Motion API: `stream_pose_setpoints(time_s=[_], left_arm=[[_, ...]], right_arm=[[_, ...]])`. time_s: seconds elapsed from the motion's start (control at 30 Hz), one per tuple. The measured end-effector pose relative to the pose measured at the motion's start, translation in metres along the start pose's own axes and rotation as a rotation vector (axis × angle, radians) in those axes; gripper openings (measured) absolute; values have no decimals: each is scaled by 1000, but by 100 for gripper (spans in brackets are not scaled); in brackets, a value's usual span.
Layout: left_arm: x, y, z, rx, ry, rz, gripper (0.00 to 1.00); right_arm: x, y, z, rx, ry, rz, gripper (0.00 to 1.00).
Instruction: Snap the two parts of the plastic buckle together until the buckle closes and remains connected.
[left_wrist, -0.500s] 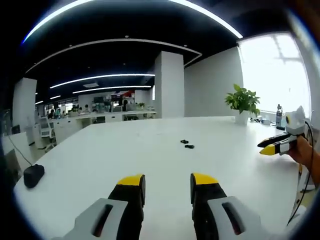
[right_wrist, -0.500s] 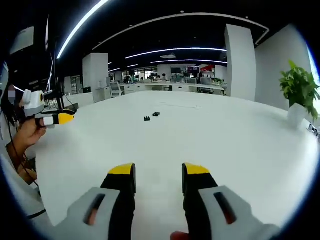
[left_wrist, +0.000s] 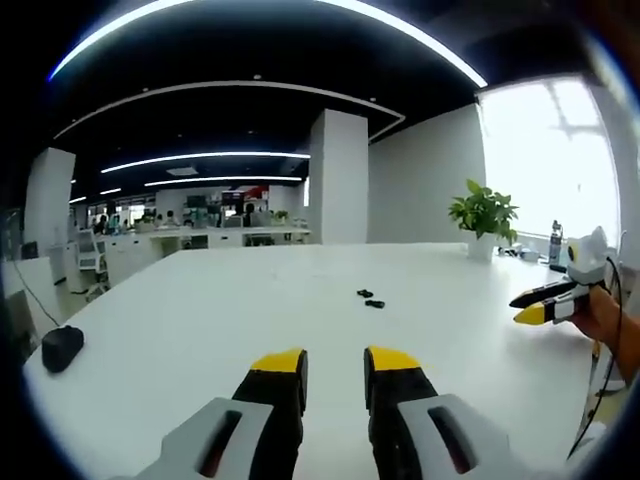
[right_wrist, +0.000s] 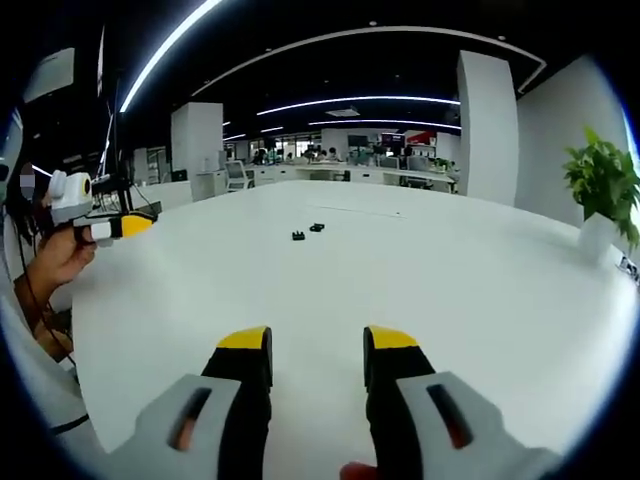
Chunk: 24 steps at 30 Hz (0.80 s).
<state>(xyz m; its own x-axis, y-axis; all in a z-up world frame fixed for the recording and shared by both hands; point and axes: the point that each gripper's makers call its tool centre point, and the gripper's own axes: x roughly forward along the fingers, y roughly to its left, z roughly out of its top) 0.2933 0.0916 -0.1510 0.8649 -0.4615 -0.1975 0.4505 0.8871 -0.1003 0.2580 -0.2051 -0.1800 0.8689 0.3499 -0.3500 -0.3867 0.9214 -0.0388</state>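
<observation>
Two small black buckle parts lie apart, close to each other, on the white table: one (left_wrist: 365, 293) and the other (left_wrist: 375, 303) in the left gripper view, and again as a nearer part (right_wrist: 298, 236) and a farther part (right_wrist: 317, 227) in the right gripper view. My left gripper (left_wrist: 335, 365) hovers well short of them, open with a narrow gap and nothing between its yellow-tipped jaws; it also shows at the left (right_wrist: 118, 228), held by a hand. My right gripper (right_wrist: 318, 345) is open and empty, equally far from the parts, and appears at the right (left_wrist: 545, 300).
The big white table (right_wrist: 480, 290) spreads wide around the parts. A black mouse (left_wrist: 60, 347) rests near its left edge. A potted plant (left_wrist: 483, 215) stands at the far right corner. Desks and pillars lie beyond.
My left gripper's jaws have drawn closer together, and its view has shifted slightly. The right gripper's jaws are as before. The buckle parts have not moved.
</observation>
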Motion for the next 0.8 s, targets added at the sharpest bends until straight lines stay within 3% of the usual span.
stream_pose_setpoints(time_s=[0.43, 0.8], left_arm=[[2, 3, 0, -69, 12, -2, 35], [0, 6, -2, -37, 25, 10, 32]], right_arm=[[-4, -2, 1, 38, -1, 10, 38], [-6, -3, 0, 43, 12, 8, 38]])
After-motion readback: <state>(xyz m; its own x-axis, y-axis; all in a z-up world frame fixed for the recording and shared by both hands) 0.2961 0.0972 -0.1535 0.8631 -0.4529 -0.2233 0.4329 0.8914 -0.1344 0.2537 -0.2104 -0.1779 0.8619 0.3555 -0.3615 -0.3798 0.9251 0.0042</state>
